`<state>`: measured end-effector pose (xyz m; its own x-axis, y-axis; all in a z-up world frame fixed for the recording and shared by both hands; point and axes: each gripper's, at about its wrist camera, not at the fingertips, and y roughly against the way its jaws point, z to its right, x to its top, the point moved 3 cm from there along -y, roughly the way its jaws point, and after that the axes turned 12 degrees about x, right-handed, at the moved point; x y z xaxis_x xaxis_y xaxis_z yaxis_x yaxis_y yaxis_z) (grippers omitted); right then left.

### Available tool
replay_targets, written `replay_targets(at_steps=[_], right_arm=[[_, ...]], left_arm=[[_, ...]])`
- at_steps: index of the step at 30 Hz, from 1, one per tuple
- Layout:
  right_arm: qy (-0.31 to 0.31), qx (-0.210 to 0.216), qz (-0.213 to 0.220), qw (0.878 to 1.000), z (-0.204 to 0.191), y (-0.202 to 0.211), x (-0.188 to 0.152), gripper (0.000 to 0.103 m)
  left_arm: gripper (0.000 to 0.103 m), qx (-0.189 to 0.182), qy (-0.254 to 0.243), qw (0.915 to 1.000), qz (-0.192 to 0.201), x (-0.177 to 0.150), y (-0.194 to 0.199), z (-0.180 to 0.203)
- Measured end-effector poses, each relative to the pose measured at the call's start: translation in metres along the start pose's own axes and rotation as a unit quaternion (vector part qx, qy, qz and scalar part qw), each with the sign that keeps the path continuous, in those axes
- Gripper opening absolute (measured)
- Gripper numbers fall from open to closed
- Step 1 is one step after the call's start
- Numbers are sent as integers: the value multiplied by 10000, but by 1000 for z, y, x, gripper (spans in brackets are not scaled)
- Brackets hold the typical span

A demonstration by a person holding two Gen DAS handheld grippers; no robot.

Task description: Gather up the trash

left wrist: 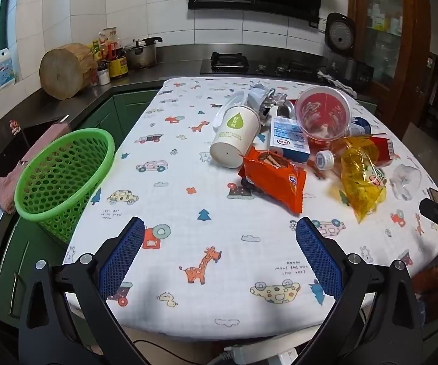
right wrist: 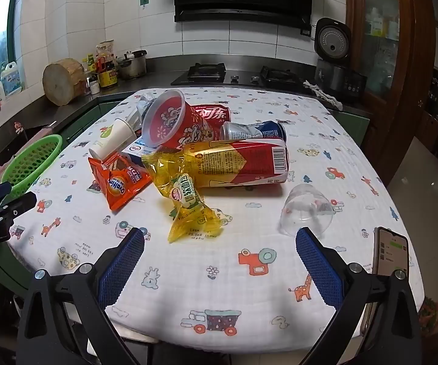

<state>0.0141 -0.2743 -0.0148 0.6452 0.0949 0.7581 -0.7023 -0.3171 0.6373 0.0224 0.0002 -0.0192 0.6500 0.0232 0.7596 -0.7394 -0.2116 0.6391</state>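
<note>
A pile of trash lies on the table with the cartoon-print cloth (left wrist: pixel 188 213): a white paper cup (left wrist: pixel 235 137), an orange snack wrapper (left wrist: pixel 275 179), a yellow wrapper (right wrist: pixel 185 197), a red plastic cup (right wrist: pixel 165 121), a red-and-gold can (right wrist: pixel 243 159), a crushed blue can (right wrist: pixel 252 130) and a clear plastic cup (right wrist: pixel 307 213). A green mesh basket (left wrist: pixel 63 173) stands at the table's left edge. My left gripper (left wrist: pixel 219 258) is open and empty over the table's near side. My right gripper (right wrist: pixel 219 261) is open and empty, just short of the yellow wrapper.
A phone (right wrist: pixel 389 252) lies at the table's right edge. A kitchen counter runs behind with a wooden chopping block (left wrist: pixel 63 71), bottles, a pot (left wrist: pixel 141 54), a gas hob (left wrist: pixel 229 62) and a rice cooker (right wrist: pixel 333 45). A pink cloth (left wrist: pixel 5 188) hangs left of the basket.
</note>
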Motion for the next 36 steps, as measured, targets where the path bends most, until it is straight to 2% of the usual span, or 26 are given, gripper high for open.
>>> replay_targets(at_steps=[36], right_arm=[[-7, 46, -5, 10000, -6, -5, -2, 97]], left_arm=[[98, 27, 137, 9997, -203, -3, -9, -5]])
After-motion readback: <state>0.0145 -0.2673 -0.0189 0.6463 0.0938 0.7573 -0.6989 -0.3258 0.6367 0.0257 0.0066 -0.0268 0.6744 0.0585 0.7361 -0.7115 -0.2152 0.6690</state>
